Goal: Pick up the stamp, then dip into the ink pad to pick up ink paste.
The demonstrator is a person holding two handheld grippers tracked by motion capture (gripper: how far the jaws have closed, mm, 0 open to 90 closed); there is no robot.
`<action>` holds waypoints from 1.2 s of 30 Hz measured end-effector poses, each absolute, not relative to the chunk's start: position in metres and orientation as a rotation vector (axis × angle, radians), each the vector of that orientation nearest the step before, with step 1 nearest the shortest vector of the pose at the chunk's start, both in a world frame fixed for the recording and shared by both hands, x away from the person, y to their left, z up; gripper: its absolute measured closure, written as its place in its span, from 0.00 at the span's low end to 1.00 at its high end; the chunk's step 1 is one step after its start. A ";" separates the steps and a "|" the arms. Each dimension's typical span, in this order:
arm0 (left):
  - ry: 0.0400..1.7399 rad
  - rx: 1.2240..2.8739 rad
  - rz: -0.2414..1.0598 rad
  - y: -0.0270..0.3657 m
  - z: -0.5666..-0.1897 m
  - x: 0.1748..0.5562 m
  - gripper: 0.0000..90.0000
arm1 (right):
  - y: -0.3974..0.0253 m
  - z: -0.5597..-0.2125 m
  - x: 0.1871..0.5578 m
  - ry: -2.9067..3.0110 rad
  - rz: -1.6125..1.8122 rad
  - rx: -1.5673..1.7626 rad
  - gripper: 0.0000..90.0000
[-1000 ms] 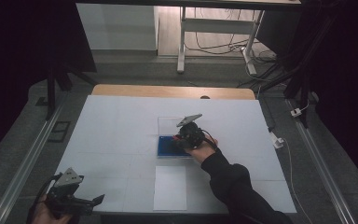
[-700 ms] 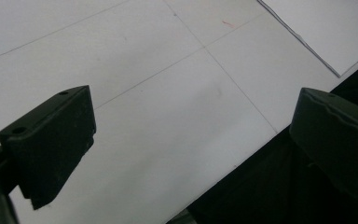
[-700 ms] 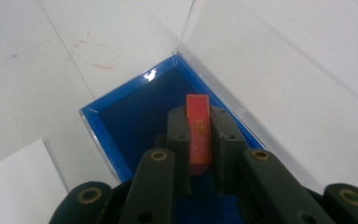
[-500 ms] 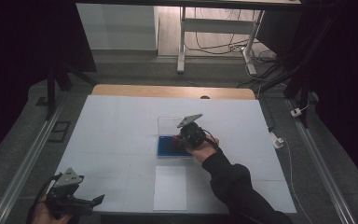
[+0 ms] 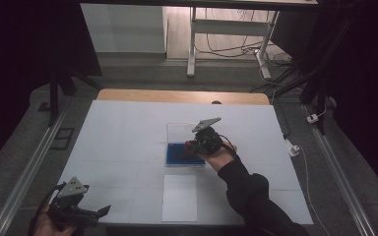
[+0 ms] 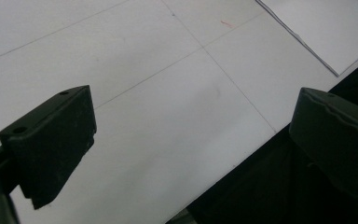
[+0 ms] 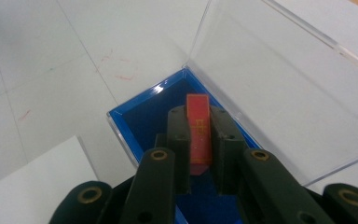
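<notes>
A shallow case with a blue lining [image 5: 179, 155] [image 7: 156, 116] lies at the table's middle, its clear lid [image 5: 179, 132] [image 7: 279, 88] standing open on the far side. My right gripper [image 5: 193, 145] [image 7: 199, 126] hovers over the blue tray, shut on a small red block [image 7: 199, 133] that stands upright between the jaws. My left gripper [image 5: 98, 211] [image 6: 191, 140] is at the near left corner of the table, open, with bare white tabletop between its jaws.
A white sheet of paper [image 5: 179, 197] [image 6: 326, 28] [image 7: 32, 177] lies near the front edge, just in front of the case. The white table top [image 5: 128, 128] carries faint grid lines and red pen marks. Metal rails run along both sides.
</notes>
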State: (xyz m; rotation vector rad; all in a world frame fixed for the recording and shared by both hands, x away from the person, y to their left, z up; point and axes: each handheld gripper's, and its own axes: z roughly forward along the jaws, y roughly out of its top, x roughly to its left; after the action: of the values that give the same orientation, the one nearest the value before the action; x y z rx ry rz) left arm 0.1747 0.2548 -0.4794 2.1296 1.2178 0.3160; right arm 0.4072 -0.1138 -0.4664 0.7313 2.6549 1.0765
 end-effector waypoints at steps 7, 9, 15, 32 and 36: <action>1.218 2.131 0.309 0.255 -0.480 0.175 0.01 | -0.115 -0.464 0.406 2.651 1.064 0.701 0.90; 1.219 2.124 0.308 0.255 -0.480 0.175 0.01 | -0.115 -0.463 0.407 2.645 1.060 0.702 0.90; 1.211 2.128 0.306 0.255 -0.480 0.175 0.01 | -0.115 -0.467 0.410 2.622 1.065 0.739 0.90; 1.205 2.122 0.295 0.256 -0.479 0.175 0.01 | -0.110 -0.489 0.415 2.645 1.039 0.746 0.90; 1.205 2.121 0.294 0.256 -0.479 0.175 0.01 | -0.107 -0.493 0.415 2.649 1.013 0.740 0.90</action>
State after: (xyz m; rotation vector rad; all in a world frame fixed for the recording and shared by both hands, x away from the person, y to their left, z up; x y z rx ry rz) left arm 0.1754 0.2565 -0.4794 2.1212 1.2046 0.2941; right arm 0.4151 -0.1073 -0.4931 0.7398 2.6485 1.0128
